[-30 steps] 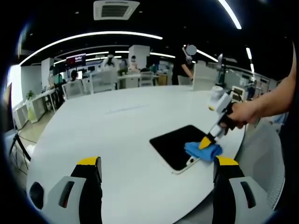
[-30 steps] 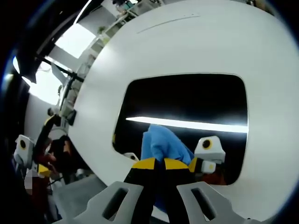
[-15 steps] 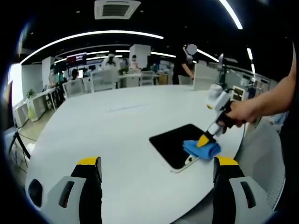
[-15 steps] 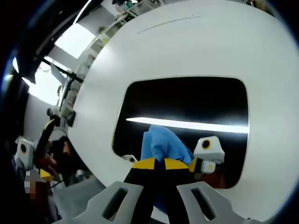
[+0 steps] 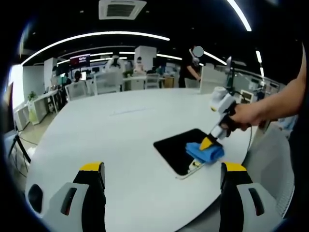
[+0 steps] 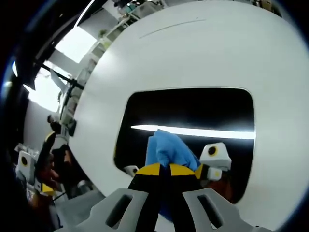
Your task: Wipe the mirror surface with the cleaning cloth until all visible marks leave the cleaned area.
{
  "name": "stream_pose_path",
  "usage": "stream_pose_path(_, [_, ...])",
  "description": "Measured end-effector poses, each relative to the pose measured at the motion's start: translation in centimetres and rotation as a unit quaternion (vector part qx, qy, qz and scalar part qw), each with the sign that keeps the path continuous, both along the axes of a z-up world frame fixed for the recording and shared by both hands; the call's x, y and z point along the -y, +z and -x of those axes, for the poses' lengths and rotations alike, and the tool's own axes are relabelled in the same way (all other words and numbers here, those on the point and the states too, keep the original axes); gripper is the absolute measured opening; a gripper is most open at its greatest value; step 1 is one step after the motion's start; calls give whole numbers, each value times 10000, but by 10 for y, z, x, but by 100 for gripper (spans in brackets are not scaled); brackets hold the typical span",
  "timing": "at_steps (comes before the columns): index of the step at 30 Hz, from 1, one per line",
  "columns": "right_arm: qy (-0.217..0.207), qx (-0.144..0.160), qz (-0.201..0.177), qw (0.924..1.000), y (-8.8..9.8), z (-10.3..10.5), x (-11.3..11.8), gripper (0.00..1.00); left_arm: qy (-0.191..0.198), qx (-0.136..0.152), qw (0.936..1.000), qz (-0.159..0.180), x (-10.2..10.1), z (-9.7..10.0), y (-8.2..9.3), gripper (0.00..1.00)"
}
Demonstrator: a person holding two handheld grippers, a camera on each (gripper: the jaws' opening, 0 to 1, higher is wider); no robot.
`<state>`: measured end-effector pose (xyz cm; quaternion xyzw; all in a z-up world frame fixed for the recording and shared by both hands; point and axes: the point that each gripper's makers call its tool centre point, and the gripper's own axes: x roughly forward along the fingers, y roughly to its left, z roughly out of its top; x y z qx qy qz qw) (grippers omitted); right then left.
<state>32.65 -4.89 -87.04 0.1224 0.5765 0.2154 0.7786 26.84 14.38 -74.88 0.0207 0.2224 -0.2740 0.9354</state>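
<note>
A dark rectangular mirror (image 5: pixel 181 150) (image 6: pixel 193 113) lies flat on the white round table (image 5: pixel 120 140) (image 6: pixel 193 53), near its right edge. A blue cleaning cloth (image 5: pixel 205 151) (image 6: pixel 169 150) rests on the mirror's near part. My right gripper (image 5: pixel 207 143) (image 6: pixel 164 170), held by a person's hand (image 5: pixel 241 116), is shut on the cloth and presses it onto the glass. My left gripper (image 5: pixel 161 169) hovers open over the table's near side, well short of the mirror, with nothing between its yellow-tipped fingers (image 5: pixel 91 169). The mirror reflects a ceiling light strip and the right gripper.
Desks, chairs (image 5: pixel 77 92) and several people stand in the office behind the table. A grey chair (image 5: pixel 275 164) stands at the table's right edge. In the right gripper view the left gripper (image 6: pixel 29 162) and its holder appear at the far left.
The right gripper has slid the cloth a little further onto the mirror, away from its near corner. The left gripper has stayed put.
</note>
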Motion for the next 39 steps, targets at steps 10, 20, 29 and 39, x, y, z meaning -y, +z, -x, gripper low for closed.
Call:
stream_pose_path(10, [-58,95,71,9999,1,-16,1,0,7,26,10000,-11,1,1,4,100])
stream_pose_path(20, [-58,141,136,9998,2,-31,0,0,62,-9,10000,-8,-2,6,1,100])
stream_pose_path(29, [9,212,191,9996,3,-40,1,0,97,-16,10000,-8,-3,6,1,100])
stream_pose_path(39, [19,236,239,9994,1,-58,2,0,95,-45,9999,-41,-5,4,1,100])
